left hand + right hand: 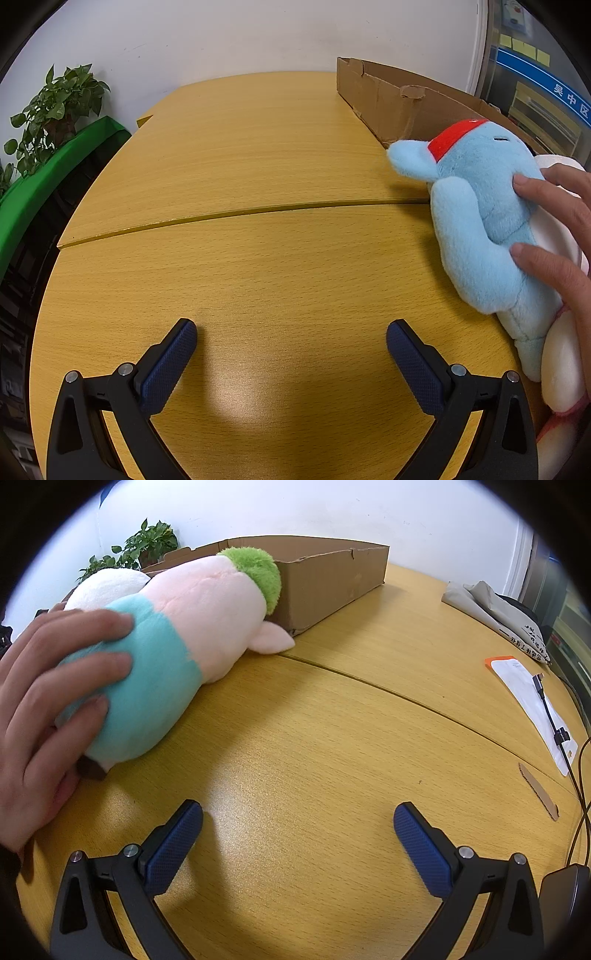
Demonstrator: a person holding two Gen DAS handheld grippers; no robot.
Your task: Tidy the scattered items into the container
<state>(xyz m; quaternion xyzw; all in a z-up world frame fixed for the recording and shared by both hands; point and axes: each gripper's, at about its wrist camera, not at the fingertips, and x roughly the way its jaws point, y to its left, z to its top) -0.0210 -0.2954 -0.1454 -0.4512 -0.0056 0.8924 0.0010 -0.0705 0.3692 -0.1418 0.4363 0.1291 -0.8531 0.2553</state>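
Office setting. Indicators: a wood-grain meeting surface (258, 166) against a plain white wall (240, 33), a potted plant (55, 110), sticky notes (522, 48) on glass, and paperwork (532, 705) beside a cable (554, 716).

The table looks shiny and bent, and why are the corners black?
Left wrist view: lamp glare makes a bright patch on the table between the open fingers. Right wrist view: the fisheye lens bows the table seam and blacks the corners; the hand looks slightly blurred.

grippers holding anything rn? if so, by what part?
Neither. Left gripper and right gripper are open over bare table; a bare hand rests on the plush toys.
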